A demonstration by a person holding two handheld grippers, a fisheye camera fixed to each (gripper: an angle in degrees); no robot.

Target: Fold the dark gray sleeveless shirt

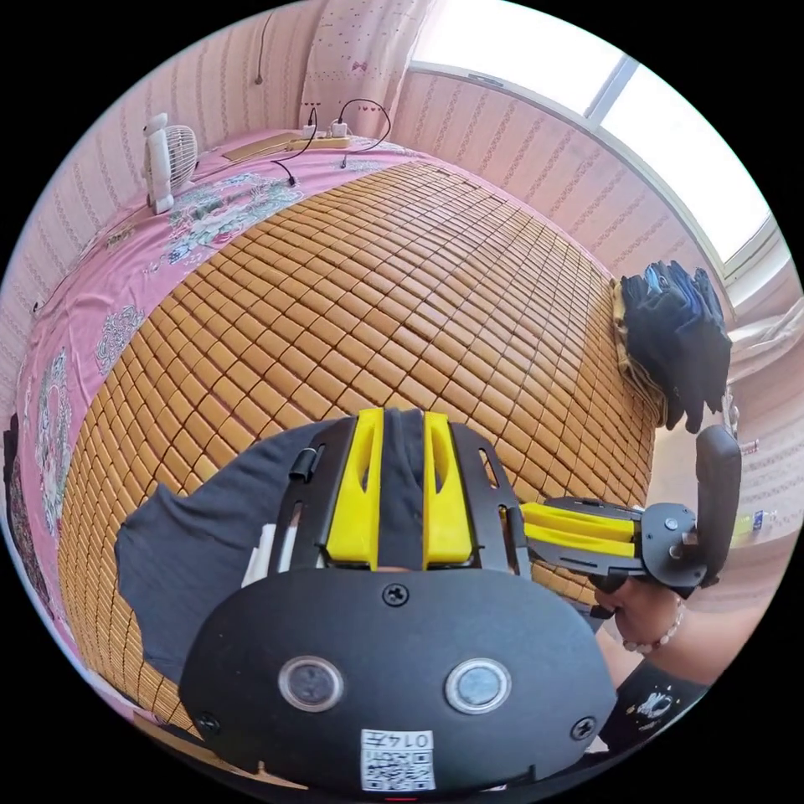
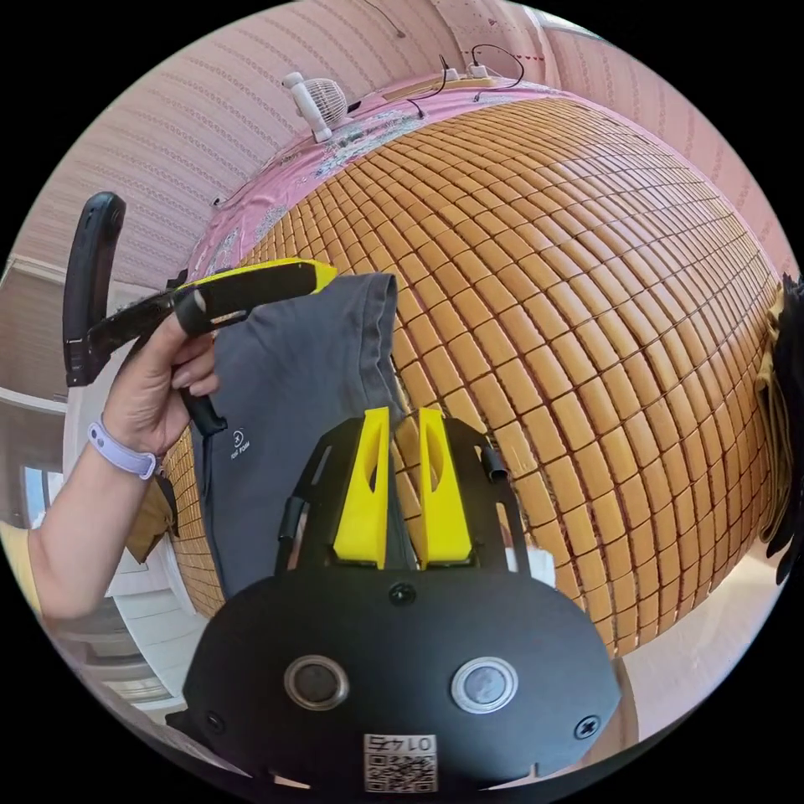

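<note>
Both tongs, left (image 1: 402, 419) and right (image 2: 404, 416), pinch the soft gray shirt (image 2: 285, 402) over the tiled mat (image 1: 377, 285).

Bare bamboo mat (image 1: 402, 276) is stretching wide open ahead of both grippers, offering free passage across most of the bed. A pile of dark clothes (image 1: 674, 335) is crowding the mat's far edge under the window, while a small white fan (image 1: 167, 159) and a cabled power strip (image 1: 322, 138) are occupying the pink sheet (image 1: 109, 276) beyond it.

Matt cloth shirt (image 2: 293, 402); glossy tiled mat (image 1: 377, 276).
</note>
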